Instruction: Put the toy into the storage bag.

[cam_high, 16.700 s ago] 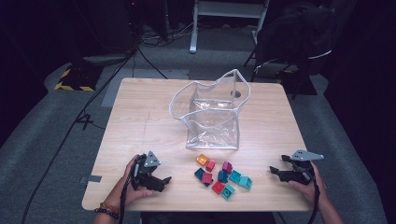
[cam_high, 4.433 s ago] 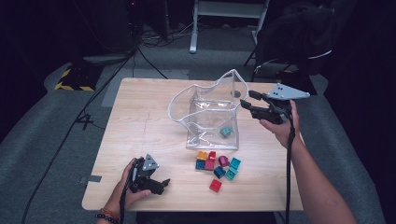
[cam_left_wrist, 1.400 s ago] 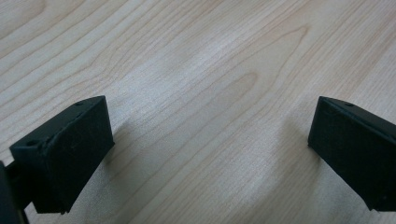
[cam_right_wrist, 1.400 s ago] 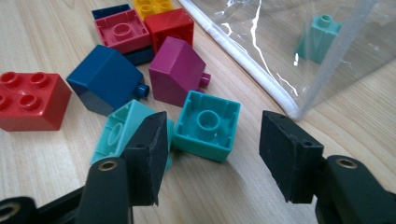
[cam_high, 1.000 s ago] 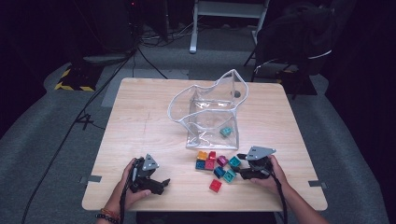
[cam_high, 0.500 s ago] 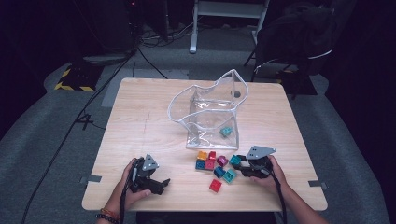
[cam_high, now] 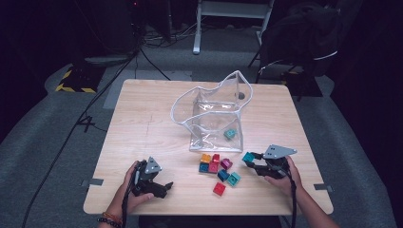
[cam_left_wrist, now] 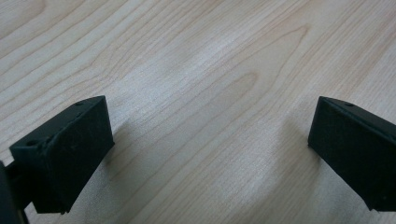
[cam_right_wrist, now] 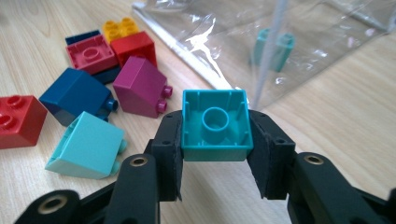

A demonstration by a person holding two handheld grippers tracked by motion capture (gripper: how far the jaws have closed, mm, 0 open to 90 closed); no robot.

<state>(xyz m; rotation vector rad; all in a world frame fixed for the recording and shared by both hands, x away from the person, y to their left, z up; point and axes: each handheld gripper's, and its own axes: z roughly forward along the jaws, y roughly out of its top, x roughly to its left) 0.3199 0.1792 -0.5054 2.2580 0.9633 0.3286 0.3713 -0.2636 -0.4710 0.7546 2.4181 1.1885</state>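
Your right gripper [cam_right_wrist: 215, 140] is clamped on a teal block [cam_right_wrist: 215, 122], one jaw pressed to each side, the block's hollow underside turned toward the camera. In the high view that teal block [cam_high: 247, 157] sits at the tip of your right gripper [cam_high: 254, 161], just right of the loose pile of blocks [cam_high: 217, 168] and just in front of the clear plastic bag [cam_high: 214, 116].

The right gripper view picks out the pile piece by piece: a magenta block [cam_right_wrist: 140, 87], a navy block [cam_right_wrist: 74, 95], a light teal block [cam_right_wrist: 88, 147], a red block [cam_right_wrist: 18, 119] and, nearest the bag, a yellow block [cam_right_wrist: 119, 27]. The bag [cam_right_wrist: 299, 32] holds one teal block [cam_right_wrist: 273, 46] behind its film.

Your left gripper [cam_high: 154, 183], well left of the pile, rests on the wooden table [cam_high: 142, 123]; its own view shows jaws spread wide over bare wood [cam_left_wrist: 205, 107], holding nothing.
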